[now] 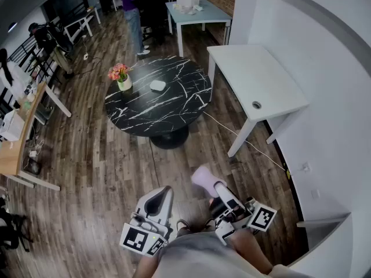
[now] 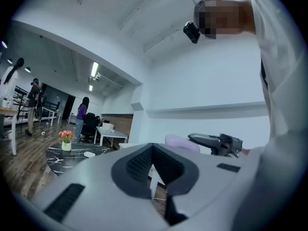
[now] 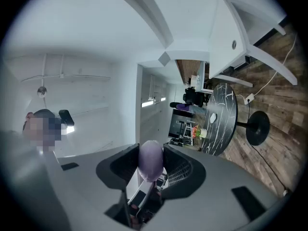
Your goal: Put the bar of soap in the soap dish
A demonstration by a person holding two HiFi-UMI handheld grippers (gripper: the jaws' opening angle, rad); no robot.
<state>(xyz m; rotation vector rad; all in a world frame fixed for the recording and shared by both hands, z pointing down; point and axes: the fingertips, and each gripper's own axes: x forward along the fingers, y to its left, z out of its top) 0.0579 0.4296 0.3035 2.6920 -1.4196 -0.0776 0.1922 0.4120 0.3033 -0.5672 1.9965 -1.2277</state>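
A lilac bar of soap [image 1: 204, 178] sits between the pads of my right gripper [image 1: 212, 185], held low by the person's body above the wood floor. In the right gripper view the soap [image 3: 150, 159] fills the gap between the jaws of that gripper [image 3: 151, 154]. A small white soap dish [image 1: 157, 86] rests on the round black marble table [image 1: 174, 112], far ahead of both grippers. My left gripper [image 1: 160, 197] is beside the right one, jaws together with nothing in them. The left gripper view shows its tips [image 2: 153, 148] meeting, and the soap [image 2: 182, 142] to the right.
A vase of pink flowers [image 1: 121, 78] stands on the black table, left of the dish. A white desk [image 1: 255, 83] stands against the right wall, with a cable [image 1: 243, 138] trailing on the floor. People stand at the far end [image 1: 132, 10].
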